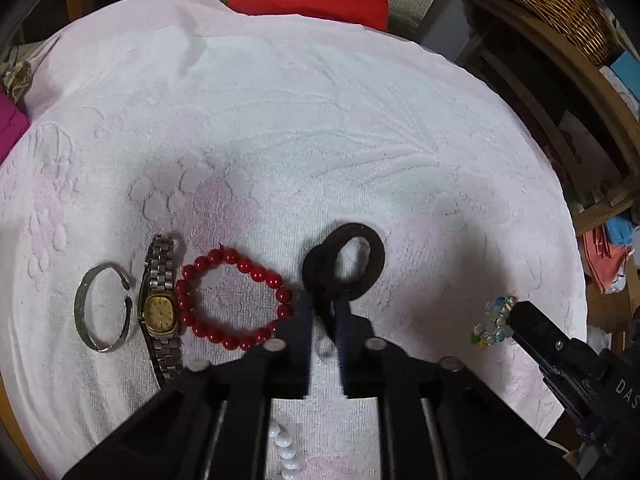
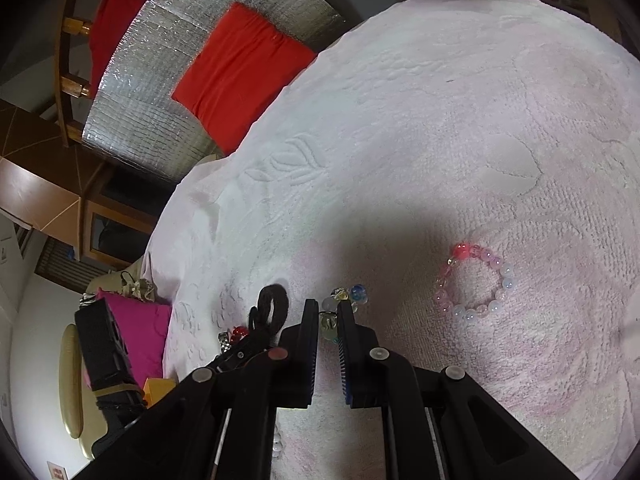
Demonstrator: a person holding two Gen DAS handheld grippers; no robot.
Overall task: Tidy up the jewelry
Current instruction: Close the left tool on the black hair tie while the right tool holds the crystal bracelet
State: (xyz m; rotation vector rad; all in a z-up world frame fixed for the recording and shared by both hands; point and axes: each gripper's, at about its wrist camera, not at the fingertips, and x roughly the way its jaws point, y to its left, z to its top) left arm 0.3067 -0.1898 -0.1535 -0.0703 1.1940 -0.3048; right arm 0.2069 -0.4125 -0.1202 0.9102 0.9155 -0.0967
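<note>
Pale pink embossed towel (image 1: 304,128) covered the tabletop. Along its near side, seen from the left wrist, lay a row: silver open bangle (image 1: 103,307) farthest left, gold-faced watch (image 1: 159,308) just beside it, red bead bracelet (image 1: 234,298) next.

Left hand-held gripper (image 1: 325,312) pointed steeply down, its jaws drawn together on the near end of a black hair tie (image 1: 346,266); the tie's doubled loops lay on the towel just beyond the tips, right of the red beads. White beads (image 1: 285,450) showed beneath the gripper body.

Right hand-held gripper (image 2: 327,322) had its jaws closed on a clear multicoloured glass bead bracelet (image 2: 344,294), part of it bunched past the fingertips. A pink and white bead bracelet (image 2: 474,282) lay apart on the towel to its right.

Red cushion (image 2: 240,76) lay beyond the towel's far edge.
</note>
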